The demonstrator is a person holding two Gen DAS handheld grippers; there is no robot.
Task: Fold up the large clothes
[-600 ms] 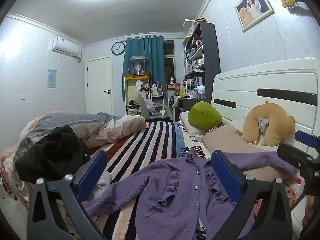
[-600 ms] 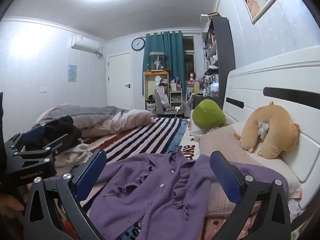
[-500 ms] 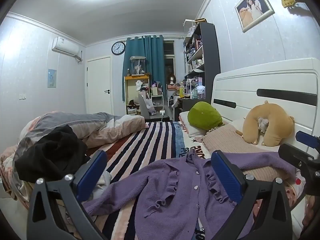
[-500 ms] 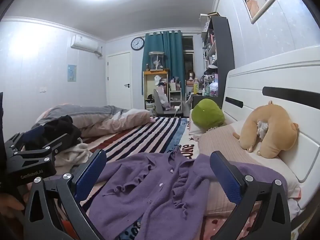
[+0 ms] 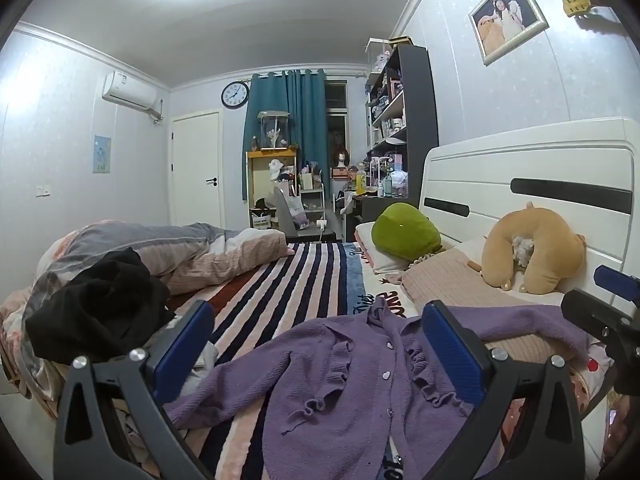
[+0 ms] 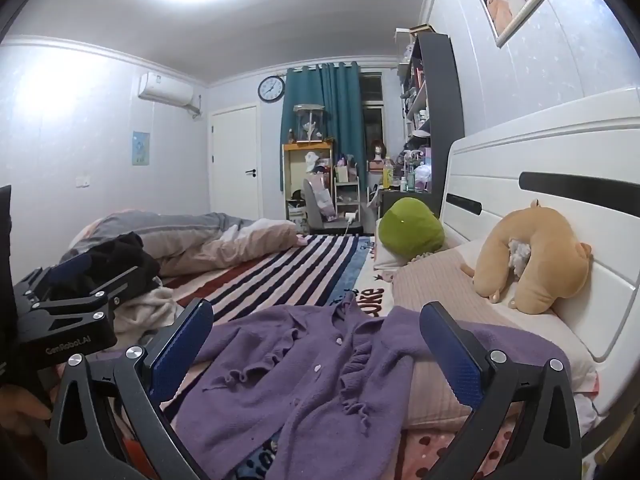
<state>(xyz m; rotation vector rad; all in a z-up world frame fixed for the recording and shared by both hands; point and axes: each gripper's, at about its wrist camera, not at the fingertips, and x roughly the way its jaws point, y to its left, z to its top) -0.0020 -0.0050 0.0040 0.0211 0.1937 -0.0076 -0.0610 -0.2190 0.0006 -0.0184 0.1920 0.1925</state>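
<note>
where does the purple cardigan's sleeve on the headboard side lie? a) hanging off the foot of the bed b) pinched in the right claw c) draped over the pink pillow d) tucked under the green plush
c: the purple cardigan lies buttoned-front up on the bed, and its sleeve on the headboard side runs up over the pink pillow; the green plush sits farther back, clear of it, and the right claw is open, holding nothing.

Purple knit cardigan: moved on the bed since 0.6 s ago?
No. The purple knit cardigan lies in the same place against the striped blanket; both grippers open, not touching it.
</note>
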